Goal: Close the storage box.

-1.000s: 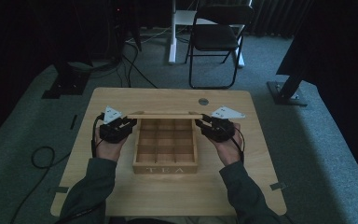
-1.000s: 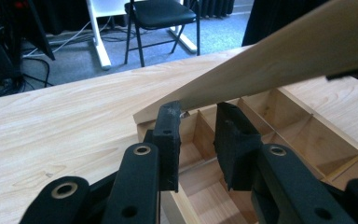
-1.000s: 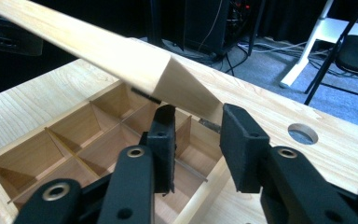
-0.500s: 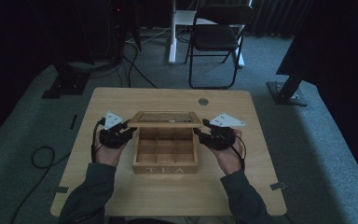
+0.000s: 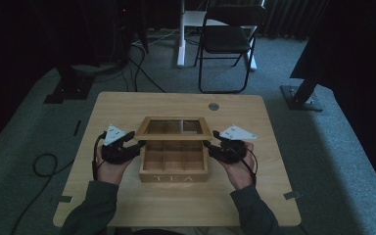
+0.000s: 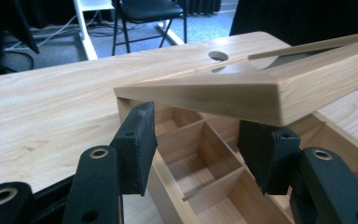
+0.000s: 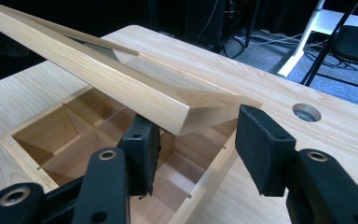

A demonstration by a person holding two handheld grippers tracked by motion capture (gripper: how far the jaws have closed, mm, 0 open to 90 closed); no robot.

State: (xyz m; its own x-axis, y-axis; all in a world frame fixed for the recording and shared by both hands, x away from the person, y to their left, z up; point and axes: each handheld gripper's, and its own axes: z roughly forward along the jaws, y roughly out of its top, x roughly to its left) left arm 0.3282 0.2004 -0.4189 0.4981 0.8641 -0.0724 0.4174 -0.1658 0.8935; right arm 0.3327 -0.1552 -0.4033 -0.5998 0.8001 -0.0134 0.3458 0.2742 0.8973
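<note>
box: a wooden tea box (image 5: pixel 174 164) with "tea" on its front wall is seen on the counter (image 5: pixel 127 105), set near the middle and towards the person's side, its compartments bare.
lid: the glazed, wood-framed lid (image 5: pixel 174 128) is seen hinged at the back and tilted part-way down over the box, its front corners raised between the two grippers.
left gripper: the left gripper (image 6: pixel 198 144) is seen at the lid's left front corner; its jaws have just been opening and stand about half apart, one outside the box wall, one over a compartment, the lid corner above them and no pad pressed on it.
right gripper: the right gripper (image 7: pixel 196 149) is placed likewise at the right front corner (image 7: pixel 200 112); the jaws stand partly apart, the corner lying over them, nothing clamped.
step in hand: the lid is judged to be on its way down to close; it is best let down evenly on both corners, so that the frame is not twisted on its hinges.
edges: the inner jaws should be drawn out sideways before the lid meets the box rim, or they would be pinched.
open room: bare counter is seen to either side of the box for withdrawal; the round cable hole (image 5: pixel 213 106) lies well behind.
</note>
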